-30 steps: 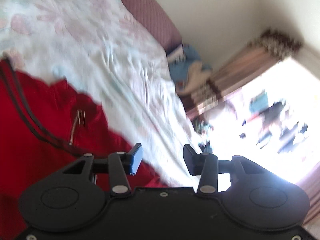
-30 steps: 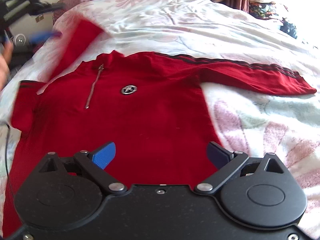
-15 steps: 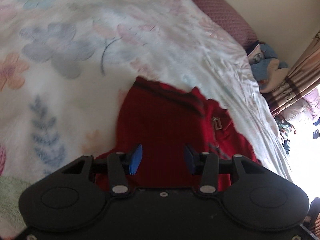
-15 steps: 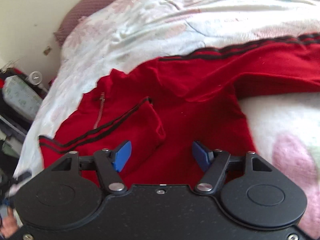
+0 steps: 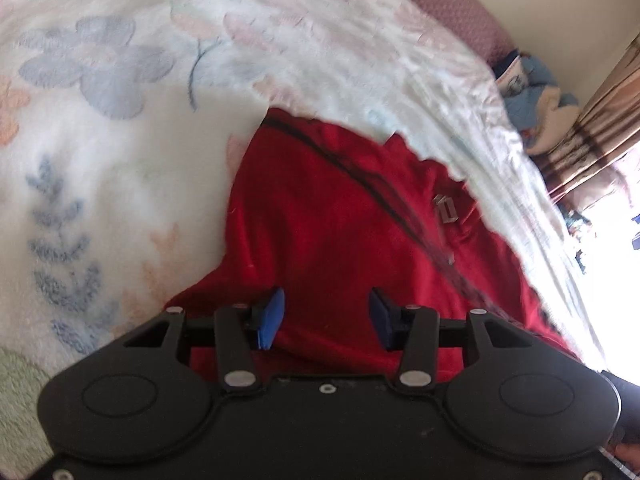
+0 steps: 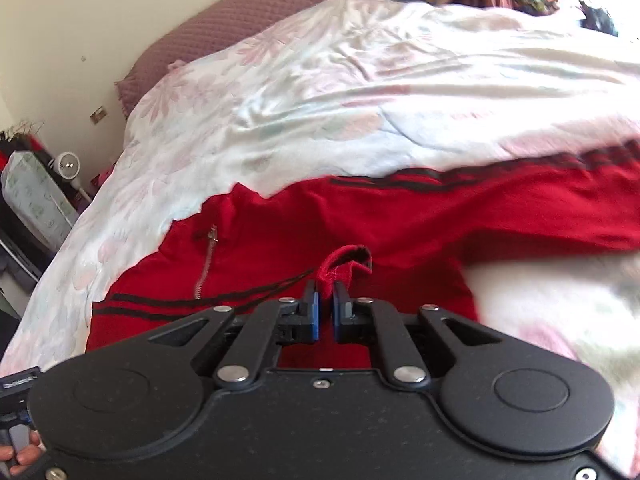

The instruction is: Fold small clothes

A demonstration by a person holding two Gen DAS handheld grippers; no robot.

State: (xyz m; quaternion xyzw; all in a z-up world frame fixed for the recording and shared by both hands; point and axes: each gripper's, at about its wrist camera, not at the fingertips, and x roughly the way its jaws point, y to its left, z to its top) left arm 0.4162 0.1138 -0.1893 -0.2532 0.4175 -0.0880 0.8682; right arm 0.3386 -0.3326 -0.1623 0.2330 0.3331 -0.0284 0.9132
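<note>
A small red zip-neck top with black stripes lies on the flowered bedspread. One sleeve is folded in across the chest; the other sleeve stretches out to the right. My right gripper is shut on the cuff of the folded-in sleeve, which bunches up above the pads. In the left wrist view the top fills the middle. My left gripper is open and empty just above the red cloth.
A maroon headboard cushion runs along the wall. A blue soft toy and striped curtains are at the bed's far corner. A small white fan and clutter stand beside the bed on the left.
My right gripper has closed on the cuff of the folded-in sleeve. My left gripper has moved closer to the top and stays open.
</note>
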